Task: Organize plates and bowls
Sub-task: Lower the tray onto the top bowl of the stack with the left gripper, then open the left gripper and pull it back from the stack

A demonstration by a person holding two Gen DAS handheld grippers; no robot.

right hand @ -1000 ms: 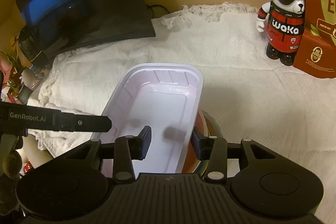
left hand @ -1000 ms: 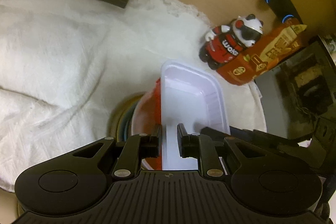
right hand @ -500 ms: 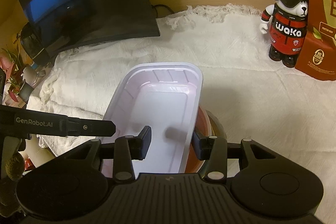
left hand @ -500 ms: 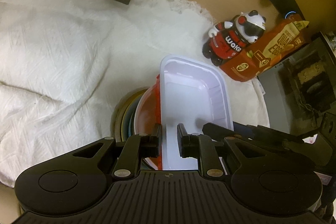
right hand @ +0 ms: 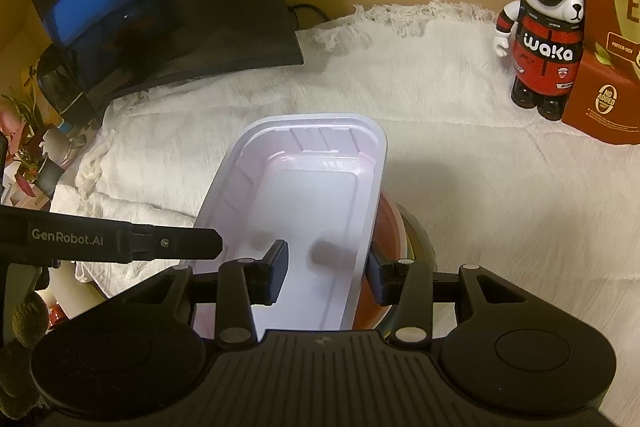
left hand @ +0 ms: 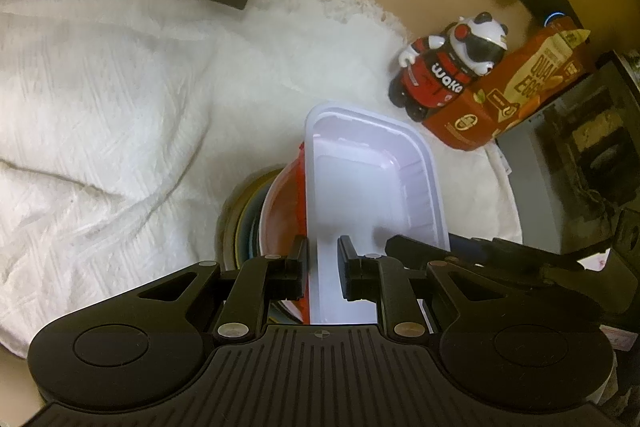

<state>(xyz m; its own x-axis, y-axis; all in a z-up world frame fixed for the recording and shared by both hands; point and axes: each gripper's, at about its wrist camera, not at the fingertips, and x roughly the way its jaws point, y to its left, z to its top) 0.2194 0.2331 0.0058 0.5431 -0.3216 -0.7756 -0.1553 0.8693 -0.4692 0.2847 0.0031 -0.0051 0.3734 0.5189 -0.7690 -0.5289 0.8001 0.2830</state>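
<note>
A white rectangular plastic tray (left hand: 360, 179) rests on a stack of round dishes: a red bowl (left hand: 286, 203) and dark plates (left hand: 240, 223) under it, on a white cloth. My left gripper (left hand: 322, 267) is shut on the tray's left wall. In the right wrist view the tray (right hand: 304, 195) sits over the red bowl (right hand: 388, 227). My right gripper (right hand: 326, 269) straddles the tray's right wall with its jaws apart, one finger inside, one outside.
A panda figure (right hand: 546, 27) and a red-brown bag (right hand: 612, 27) stand at the back right. A dark monitor (right hand: 160, 7) stands at the back left. The white cloth (left hand: 100, 107) is rumpled. The left gripper's arm (right hand: 108, 239) crosses the right view.
Both grippers and the tray have shifted slightly; the panda and bag appear to have moved in view. The jaws' grips look unchanged.
</note>
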